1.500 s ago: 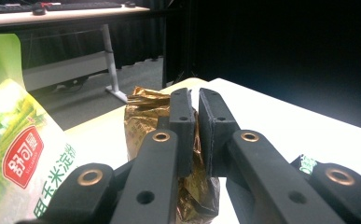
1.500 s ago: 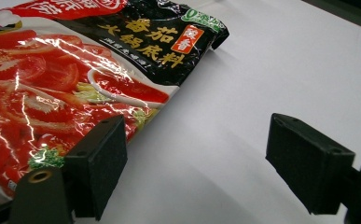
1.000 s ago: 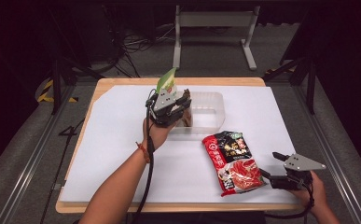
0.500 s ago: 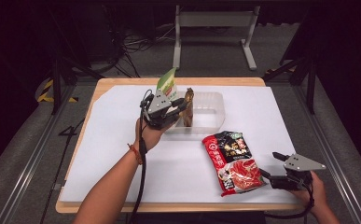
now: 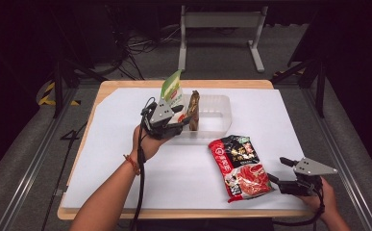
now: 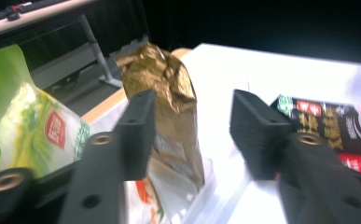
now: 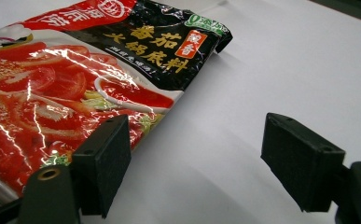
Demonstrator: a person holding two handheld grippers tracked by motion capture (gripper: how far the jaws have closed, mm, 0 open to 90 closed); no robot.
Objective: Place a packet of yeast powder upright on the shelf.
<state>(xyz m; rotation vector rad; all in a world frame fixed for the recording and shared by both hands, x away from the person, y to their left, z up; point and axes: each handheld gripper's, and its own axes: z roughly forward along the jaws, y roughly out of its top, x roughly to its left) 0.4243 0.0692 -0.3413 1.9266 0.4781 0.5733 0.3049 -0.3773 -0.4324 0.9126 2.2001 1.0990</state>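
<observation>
A gold snack packet (image 5: 193, 109) stands upright at the left end of a clear plastic tray (image 5: 217, 115), beside a green packet (image 5: 172, 91). My left gripper (image 5: 186, 122) is level with the gold packet (image 6: 169, 93); its jaws have just been opening. The packet is between them, against the left jaw and clear of the right one. A red and black soup-base packet (image 5: 240, 166) lies flat on the white sheet. My right gripper (image 5: 276, 169) rests open just right of it, nothing between its jaws (image 7: 201, 154).
The white sheet (image 5: 126, 159) covers a wooden table (image 5: 102, 91). The green packet (image 6: 33, 126) leans close on the left gripper's left side. A metal frame (image 5: 219, 29) and cables stand on the dark floor behind the table.
The left gripper's jaws have spread apart and the hand has drawn slightly back toward the person. The gold packet stays upright in the tray. The right gripper has not moved.
</observation>
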